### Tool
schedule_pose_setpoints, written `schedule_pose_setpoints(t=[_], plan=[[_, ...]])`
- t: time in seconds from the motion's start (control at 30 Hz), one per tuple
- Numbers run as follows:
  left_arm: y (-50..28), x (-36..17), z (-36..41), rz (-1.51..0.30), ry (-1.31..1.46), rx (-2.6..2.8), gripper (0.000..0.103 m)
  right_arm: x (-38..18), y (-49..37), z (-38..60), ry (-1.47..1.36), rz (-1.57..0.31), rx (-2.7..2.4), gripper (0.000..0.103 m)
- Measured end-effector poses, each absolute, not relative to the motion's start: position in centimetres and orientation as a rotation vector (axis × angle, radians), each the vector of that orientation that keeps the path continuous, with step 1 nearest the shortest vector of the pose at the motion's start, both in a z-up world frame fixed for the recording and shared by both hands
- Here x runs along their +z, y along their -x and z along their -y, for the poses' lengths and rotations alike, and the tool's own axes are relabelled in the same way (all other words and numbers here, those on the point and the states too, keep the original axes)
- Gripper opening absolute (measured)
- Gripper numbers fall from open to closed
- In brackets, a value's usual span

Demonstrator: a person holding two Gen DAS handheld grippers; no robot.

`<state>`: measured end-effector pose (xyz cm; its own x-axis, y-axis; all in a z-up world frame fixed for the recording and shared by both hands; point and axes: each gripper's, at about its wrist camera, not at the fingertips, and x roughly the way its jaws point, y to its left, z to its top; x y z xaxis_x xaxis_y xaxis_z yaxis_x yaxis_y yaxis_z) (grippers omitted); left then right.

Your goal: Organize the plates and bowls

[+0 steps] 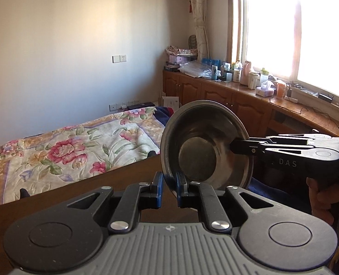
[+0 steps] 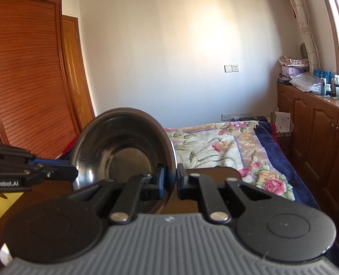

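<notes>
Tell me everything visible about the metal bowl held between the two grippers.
The metal bowl is round, shallow and steel-looking, with a dull flat base, a flared rim and brownish staining inside. It appears empty. It is in the air above the dark wooden table, tipped on edge so its inside faces both cameras. The left gripper straddles its lower rim, jaws slightly apart; the right gripper pinches the rim from the side.

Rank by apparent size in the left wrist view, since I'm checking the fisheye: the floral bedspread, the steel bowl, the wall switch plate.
1. floral bedspread
2. steel bowl, though enlarged by being close to the camera
3. wall switch plate
</notes>
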<state>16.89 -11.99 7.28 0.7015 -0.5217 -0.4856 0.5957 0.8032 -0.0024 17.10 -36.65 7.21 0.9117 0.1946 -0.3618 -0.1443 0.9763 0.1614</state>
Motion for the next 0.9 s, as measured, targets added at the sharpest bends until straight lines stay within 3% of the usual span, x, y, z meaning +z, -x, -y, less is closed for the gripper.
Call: schedule_pose_setpoints(t=[0.9], plan=[[-10.3,0.9,7.5,-0.525,-0.113,-0.597,0.013,2.9,-11.8,32.9,-0.118,-0.435,0.222,0.012]])
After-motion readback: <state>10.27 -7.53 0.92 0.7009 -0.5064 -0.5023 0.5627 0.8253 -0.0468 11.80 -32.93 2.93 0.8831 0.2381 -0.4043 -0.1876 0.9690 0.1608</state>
